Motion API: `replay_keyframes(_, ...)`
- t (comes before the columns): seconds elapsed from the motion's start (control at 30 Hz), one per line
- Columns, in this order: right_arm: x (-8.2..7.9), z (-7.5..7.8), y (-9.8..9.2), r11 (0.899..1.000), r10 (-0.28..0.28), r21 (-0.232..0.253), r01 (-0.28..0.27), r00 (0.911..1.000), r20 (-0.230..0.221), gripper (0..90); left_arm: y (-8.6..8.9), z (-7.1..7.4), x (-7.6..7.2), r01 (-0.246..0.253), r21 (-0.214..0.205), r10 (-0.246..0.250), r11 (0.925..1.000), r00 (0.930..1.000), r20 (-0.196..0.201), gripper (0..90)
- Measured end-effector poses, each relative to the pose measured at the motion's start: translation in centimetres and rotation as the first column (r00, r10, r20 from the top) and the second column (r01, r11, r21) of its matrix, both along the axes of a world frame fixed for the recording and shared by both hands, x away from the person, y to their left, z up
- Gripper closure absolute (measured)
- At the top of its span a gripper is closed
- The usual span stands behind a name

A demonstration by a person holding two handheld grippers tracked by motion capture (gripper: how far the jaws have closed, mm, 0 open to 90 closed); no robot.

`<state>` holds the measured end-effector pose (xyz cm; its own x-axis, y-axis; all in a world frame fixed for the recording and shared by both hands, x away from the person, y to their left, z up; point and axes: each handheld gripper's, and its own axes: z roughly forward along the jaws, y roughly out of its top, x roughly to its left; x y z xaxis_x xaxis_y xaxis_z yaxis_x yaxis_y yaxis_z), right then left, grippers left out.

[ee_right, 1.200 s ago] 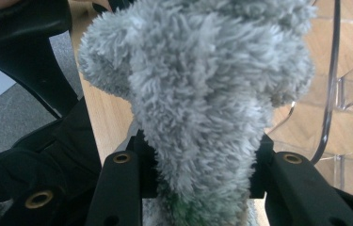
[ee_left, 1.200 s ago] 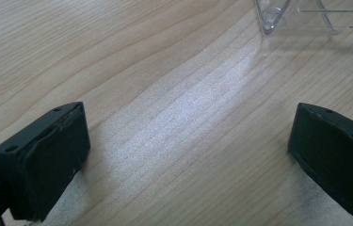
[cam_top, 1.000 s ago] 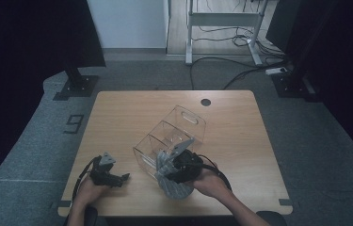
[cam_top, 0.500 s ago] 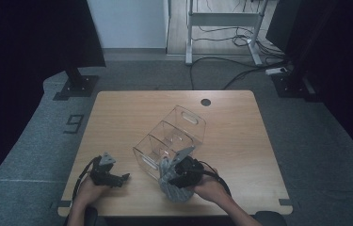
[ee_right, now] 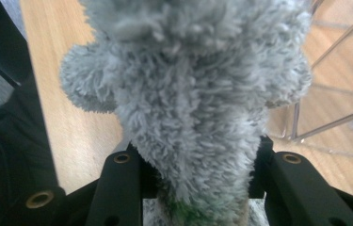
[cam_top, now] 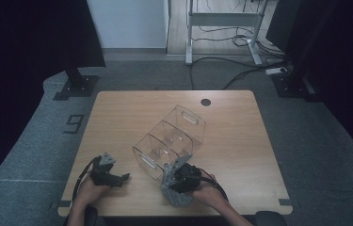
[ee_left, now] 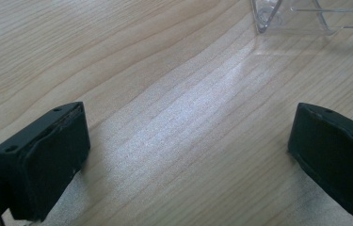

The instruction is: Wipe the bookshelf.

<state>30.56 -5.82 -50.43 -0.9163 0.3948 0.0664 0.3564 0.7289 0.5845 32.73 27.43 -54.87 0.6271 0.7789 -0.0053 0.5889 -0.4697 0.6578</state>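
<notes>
right tongs [cam_top: 170, 188] pinching a grey fluffy cloth [ee_right: 188, 94] by its bunched middle, so the loose ends are hanging free; it is sitting at the counter's [cam_top: 117, 117] near edge, just beside the clear divided organizer [cam_top: 169, 141], probably for wiping or stowing. left tongs [cam_top: 120, 179] resting spread over bare wood, gripping nothing, likely waiting clear of the work

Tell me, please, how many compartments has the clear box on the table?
3, in a row inside the clear box: one at its near-left end, one in the middle, one at the far-right end by the handle cutout.
</notes>
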Motion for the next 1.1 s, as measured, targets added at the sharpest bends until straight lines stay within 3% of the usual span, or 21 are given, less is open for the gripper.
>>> replay_keyframes(0.13, 0.0, -0.7, 0.0, 1.000, -0.008, -0.003, 0.008, 0.9999, -0.010, 59.9, 0.0, 0.0, 0.0, 0.000, 0.000, 0.000, 1.0000, 1.0000, 0.000, 0.0)
replay_keyframes(0.3, -0.2, -0.2, -0.4, 1.000, -0.006, 0.003, 0.006, 1.0000, 0.001, 60.0, 0.0, 0.0, 0.0, -0.003, 0.000, 0.003, 1.0000, 1.0000, 0.001, 0.0)
replay_keyframes(0.77, -0.4, 4.5, -3.7, 0.995, -0.055, 0.082, 0.054, 0.9985, 0.008, 60.5, -0.1, 0.0, 0.0, -0.007, -0.001, 0.007, 1.0000, 1.0000, 0.002, 0.0)
replay_keyframes(1.1, 0.3, 6.4, -6.8, 0.986, -0.120, 0.116, 0.119, 0.9927, 0.008, 60.4, -0.1, 0.0, 0.0, -0.007, -0.001, 0.007, 1.0000, 1.0000, 0.001, 0.0)
